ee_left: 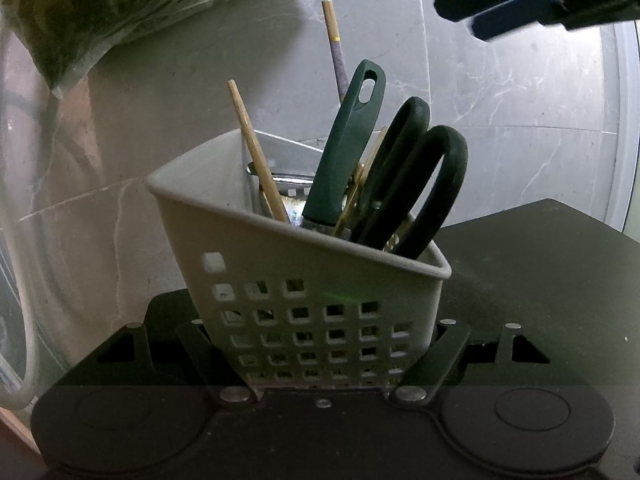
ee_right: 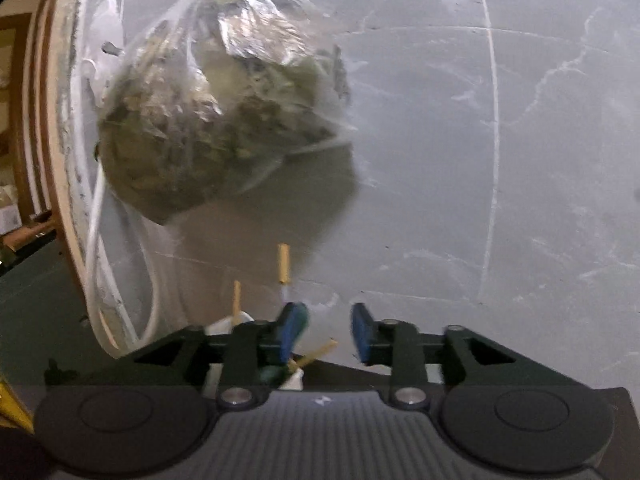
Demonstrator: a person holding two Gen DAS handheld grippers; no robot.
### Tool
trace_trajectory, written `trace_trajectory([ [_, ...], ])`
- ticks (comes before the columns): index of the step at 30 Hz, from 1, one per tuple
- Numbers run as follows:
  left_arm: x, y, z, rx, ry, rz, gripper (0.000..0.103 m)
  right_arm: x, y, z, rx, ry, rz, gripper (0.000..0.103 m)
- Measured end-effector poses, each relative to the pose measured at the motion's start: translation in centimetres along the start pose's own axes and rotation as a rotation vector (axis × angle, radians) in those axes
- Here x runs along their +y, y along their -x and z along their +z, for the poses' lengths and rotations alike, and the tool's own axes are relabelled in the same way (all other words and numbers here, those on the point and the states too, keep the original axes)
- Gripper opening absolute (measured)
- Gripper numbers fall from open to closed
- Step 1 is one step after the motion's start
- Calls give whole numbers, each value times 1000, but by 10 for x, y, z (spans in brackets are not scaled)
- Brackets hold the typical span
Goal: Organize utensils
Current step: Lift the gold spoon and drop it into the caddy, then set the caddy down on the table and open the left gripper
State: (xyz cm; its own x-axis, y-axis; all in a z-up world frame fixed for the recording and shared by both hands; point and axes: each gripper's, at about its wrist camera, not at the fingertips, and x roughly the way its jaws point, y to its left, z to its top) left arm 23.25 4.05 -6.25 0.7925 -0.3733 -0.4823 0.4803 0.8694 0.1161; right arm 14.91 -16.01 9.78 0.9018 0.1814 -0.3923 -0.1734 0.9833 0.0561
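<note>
In the left wrist view a white perforated utensil caddy (ee_left: 304,320) stands tilted between my left gripper's fingers (ee_left: 320,360), which are shut on its lower part. It holds black-handled scissors (ee_left: 416,184), a dark green handled tool (ee_left: 348,148), wooden chopsticks (ee_left: 256,152), a purple-banded chopstick (ee_left: 335,48) and metal utensils (ee_left: 288,184). My right gripper (ee_left: 480,12) hangs open at the upper right, above the caddy. In the right wrist view my right gripper (ee_right: 326,332) is open and empty; chopstick tips (ee_right: 283,264) and the green handle (ee_right: 298,316) show just below it.
A clear plastic bag of greenish contents (ee_right: 216,108) hangs against the grey marble wall (ee_right: 520,160), with a white cord (ee_right: 96,264) beside it. A dark surface (ee_left: 540,264) lies under the caddy. A wooden frame edge (ee_right: 48,120) runs down the left.
</note>
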Motion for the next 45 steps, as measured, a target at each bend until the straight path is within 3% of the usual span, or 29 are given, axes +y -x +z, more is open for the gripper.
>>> trace_trajectory([
  [2,0,-2,1,2,1,4,81,-4,1,0,8,-25,-31,79],
  [7,-1,-6,3,7,5,9,82,-16,-6,5,56,-160,-125,98],
  [13,2,-3,7,11,7,1,85,-25,-5,4,168,-257,-255,102],
  [17,3,2,8,2,13,4,96,-23,9,-2,169,-269,-296,103],
  [24,2,24,1,9,52,21,102,-18,41,-12,163,-278,-322,103],
  [30,-8,67,-7,11,109,66,102,-21,75,-24,153,-279,-289,103],
  [39,-36,160,-4,-1,340,265,102,-28,144,-61,176,-267,-184,103],
  [45,-65,215,0,3,372,362,102,-27,184,-81,170,-257,-140,103],
])
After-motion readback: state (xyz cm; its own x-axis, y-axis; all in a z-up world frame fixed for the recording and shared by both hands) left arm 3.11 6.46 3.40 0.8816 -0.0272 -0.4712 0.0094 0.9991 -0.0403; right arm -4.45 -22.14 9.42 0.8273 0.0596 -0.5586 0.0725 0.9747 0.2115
